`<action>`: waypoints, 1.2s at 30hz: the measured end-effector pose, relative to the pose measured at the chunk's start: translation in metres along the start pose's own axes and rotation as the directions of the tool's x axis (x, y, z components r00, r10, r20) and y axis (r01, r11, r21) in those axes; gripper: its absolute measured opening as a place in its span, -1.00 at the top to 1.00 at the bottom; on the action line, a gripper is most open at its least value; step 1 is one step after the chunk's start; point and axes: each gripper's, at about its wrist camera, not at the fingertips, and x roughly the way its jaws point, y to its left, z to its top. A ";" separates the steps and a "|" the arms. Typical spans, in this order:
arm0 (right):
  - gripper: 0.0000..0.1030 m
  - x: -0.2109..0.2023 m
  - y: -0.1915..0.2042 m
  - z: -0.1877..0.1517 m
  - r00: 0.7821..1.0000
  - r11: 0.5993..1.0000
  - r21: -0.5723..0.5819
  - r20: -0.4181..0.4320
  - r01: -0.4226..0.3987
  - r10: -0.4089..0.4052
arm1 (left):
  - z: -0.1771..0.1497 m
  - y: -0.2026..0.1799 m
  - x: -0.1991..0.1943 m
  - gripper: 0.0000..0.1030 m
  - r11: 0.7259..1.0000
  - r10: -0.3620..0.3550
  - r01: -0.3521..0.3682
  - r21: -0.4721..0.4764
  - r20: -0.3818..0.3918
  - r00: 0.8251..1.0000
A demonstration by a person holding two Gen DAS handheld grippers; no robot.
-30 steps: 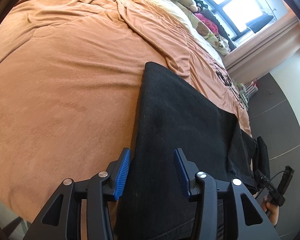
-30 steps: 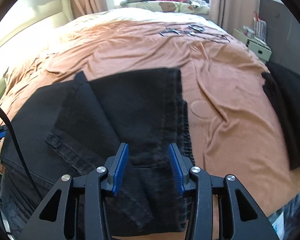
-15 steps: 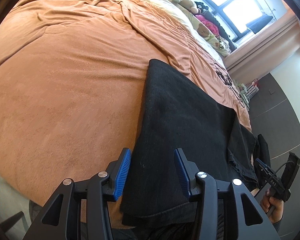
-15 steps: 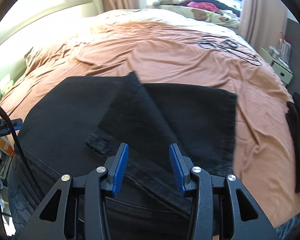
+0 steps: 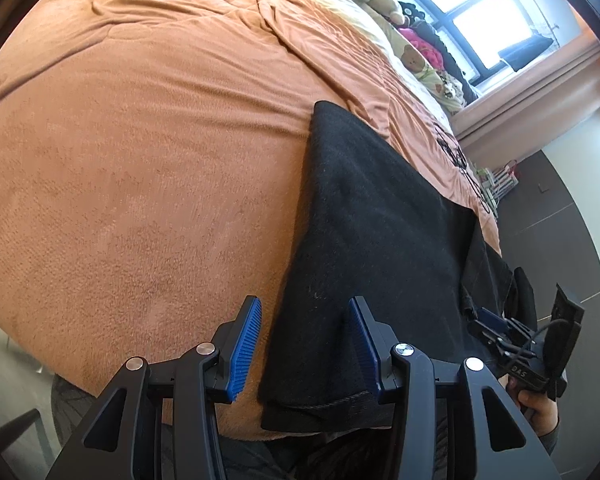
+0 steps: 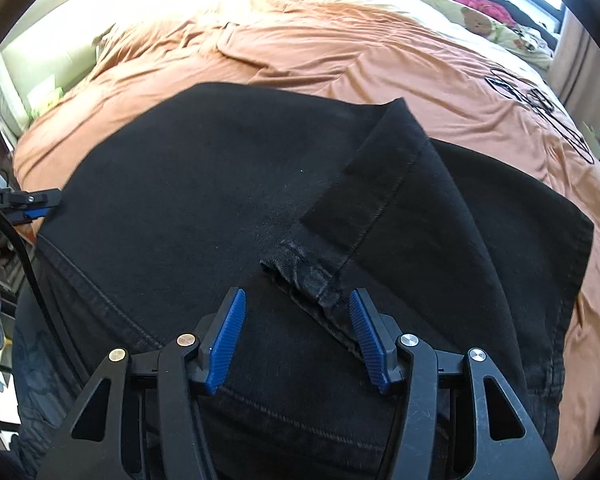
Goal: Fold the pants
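Black pants (image 5: 380,220) lie flat on the orange bed cover (image 5: 140,160), their near end at the bed's edge. My left gripper (image 5: 304,304) hovers open over the pants' left edge, its blue pads clear of the cloth. In the right wrist view the pants (image 6: 200,180) fill the middle, and a folded-over leg with a faded hem (image 6: 308,276) lies slantwise on top. My right gripper (image 6: 298,294) hangs just above that hem with its jaws opening and nothing pinched between them. Each gripper shows in the other's view: the right gripper (image 5: 496,328) at the pants' right side, the left gripper (image 6: 40,206) at their left side.
Soft toys and pillows (image 5: 412,52) sit under the window at the bed's far end. A black cord-like object (image 6: 540,100) lies on the cover (image 6: 340,48) beyond the pants. A hand (image 5: 540,408) holds the right gripper. The bed's near edge and the floor show at the lower left.
My right gripper has swung left across the pants to the folded leg's hem, rolled, and its jaws have widened. My left gripper has drawn back a little toward the bed's near edge.
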 end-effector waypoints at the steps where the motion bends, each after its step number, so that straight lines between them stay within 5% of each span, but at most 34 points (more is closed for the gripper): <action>1: -0.02 0.004 0.001 0.003 1.000 1.000 -0.009 -0.005 0.006 -0.006 | -0.001 0.001 0.001 0.07 1.000 -0.002 0.002 -0.004 -0.002 1.000; 10: 0.01 0.041 0.020 0.020 0.997 0.994 -0.094 -0.054 0.056 -0.061 | -0.004 0.002 0.003 0.07 1.000 -0.004 0.004 -0.012 -0.008 1.000; 15: 0.69 0.042 0.027 0.028 0.992 0.982 -0.168 -0.077 0.089 -0.103 | -0.003 0.002 0.005 0.07 1.000 -0.008 0.008 -0.019 -0.004 1.000; 17: 0.81 0.040 0.023 0.031 0.992 0.982 -0.170 -0.073 0.088 -0.101 | -0.003 0.000 0.006 0.07 1.000 -0.012 0.012 -0.018 -0.005 1.000; 36: 0.84 -0.026 -0.094 0.044 0.991 0.985 0.151 0.088 0.083 -0.097 | 0.006 -0.019 0.009 0.06 1.000 0.029 -0.029 -0.006 -0.023 0.999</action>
